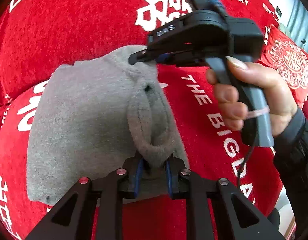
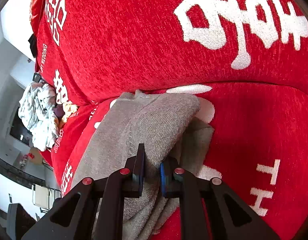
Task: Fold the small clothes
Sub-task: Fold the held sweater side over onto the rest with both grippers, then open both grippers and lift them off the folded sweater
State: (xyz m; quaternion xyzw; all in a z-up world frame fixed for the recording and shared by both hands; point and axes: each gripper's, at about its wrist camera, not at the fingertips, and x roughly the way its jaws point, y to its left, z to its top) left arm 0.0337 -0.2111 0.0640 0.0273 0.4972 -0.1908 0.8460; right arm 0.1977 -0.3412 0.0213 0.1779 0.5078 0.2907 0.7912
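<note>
Left wrist view has our left gripper (image 1: 154,172) pinching a bunched fold of the small grey knit garment (image 1: 84,120), which lies on the red sofa cover with white lettering (image 1: 74,24) near the seat's back edge. Our right gripper (image 2: 152,172) is clamped on the far corner. We'd bring both corners down evenly and keep the edge taut. Can't tell what kind of garment it is, and its near edge is hidden behind the jaws.
</note>
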